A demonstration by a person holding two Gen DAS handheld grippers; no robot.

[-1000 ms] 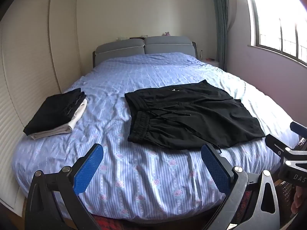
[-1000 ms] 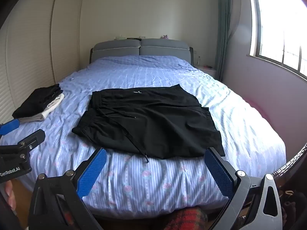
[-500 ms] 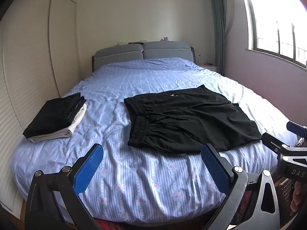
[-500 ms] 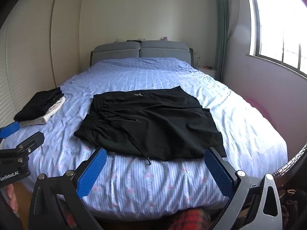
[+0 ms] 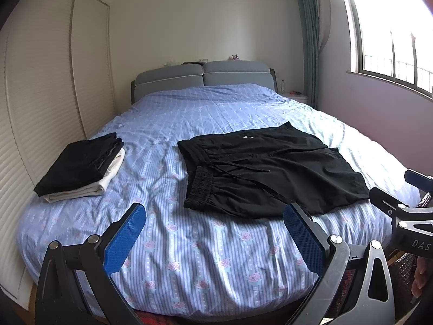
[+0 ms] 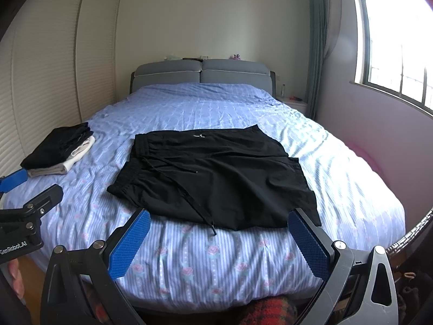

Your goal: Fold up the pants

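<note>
Both tongs (image 5: 215,237) (image 6: 216,239) gaping, farther from pants (image 6: 216,176).

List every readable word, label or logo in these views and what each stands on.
"GenRobot.AI": on the left hand-held gripper, seen from the right wrist.
"DAS", cut off by the frame edge: on the right hand-held gripper, seen from the left wrist.
Small white logo on the black pants: too small to read.

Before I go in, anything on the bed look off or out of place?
Little stands out. The black pants lie spread out flat, with one drawstring trailing past the near hem onto the sheet. The folded stack looks tidy. Both grippers are open and empty.
</note>
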